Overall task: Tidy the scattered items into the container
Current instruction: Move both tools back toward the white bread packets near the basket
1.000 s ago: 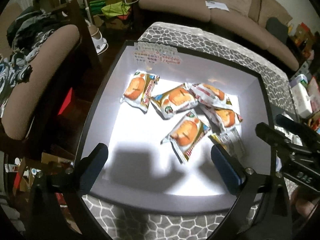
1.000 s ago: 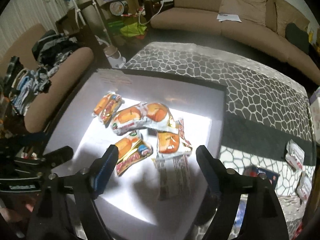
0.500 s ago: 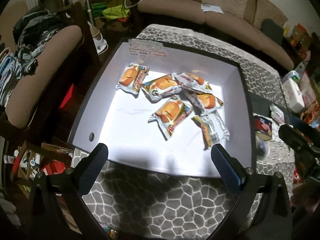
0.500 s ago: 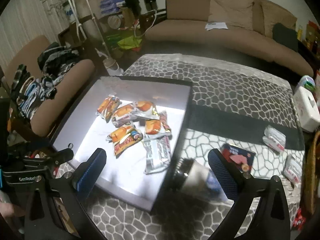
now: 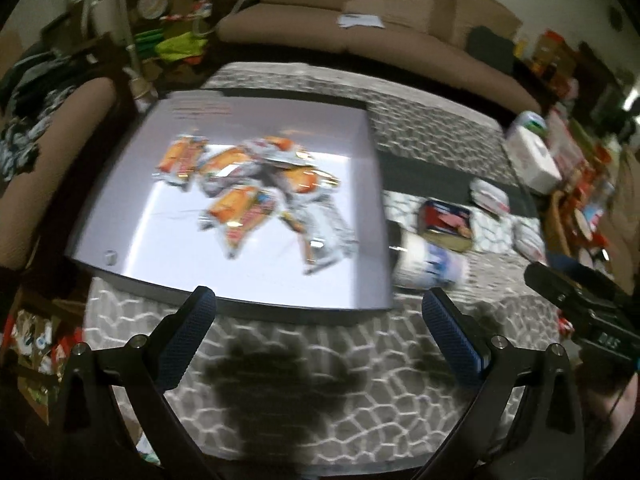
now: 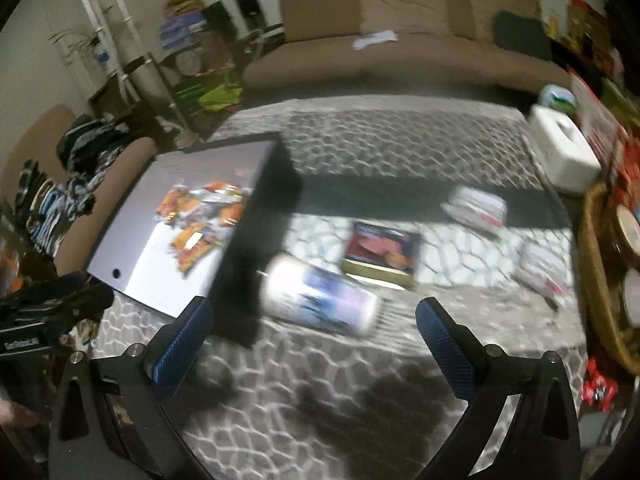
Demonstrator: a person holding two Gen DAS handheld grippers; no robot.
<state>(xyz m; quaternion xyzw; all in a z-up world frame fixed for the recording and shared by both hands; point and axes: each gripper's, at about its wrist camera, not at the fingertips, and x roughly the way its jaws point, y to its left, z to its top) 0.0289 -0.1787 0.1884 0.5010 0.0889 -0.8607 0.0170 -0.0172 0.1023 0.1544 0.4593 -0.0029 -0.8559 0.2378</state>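
A black box with a white inside (image 5: 168, 292) (image 6: 256, 216) sits on the patterned table and holds several orange snack packets (image 5: 248, 184) (image 6: 200, 216). To its right lie a white and blue can on its side (image 5: 432, 268) (image 6: 320, 300), a red and blue flat tin (image 5: 448, 224) (image 6: 380, 252) and white packets (image 5: 490, 196) (image 6: 476, 204). My left gripper (image 5: 320, 324) is open and empty, above the table in front of the box. My right gripper (image 6: 312, 332) is open and empty, just short of the can.
A white tissue box (image 6: 564, 160) stands at the table's far right. A wicker basket (image 6: 600, 288) sits at the right edge. A brown sofa (image 6: 400, 52) lies behind the table, an armchair with clothes (image 5: 52, 128) to the left.
Both grippers have pulled back from over the box and swung right. The can, tin and white packets have come into view. Both stay open.
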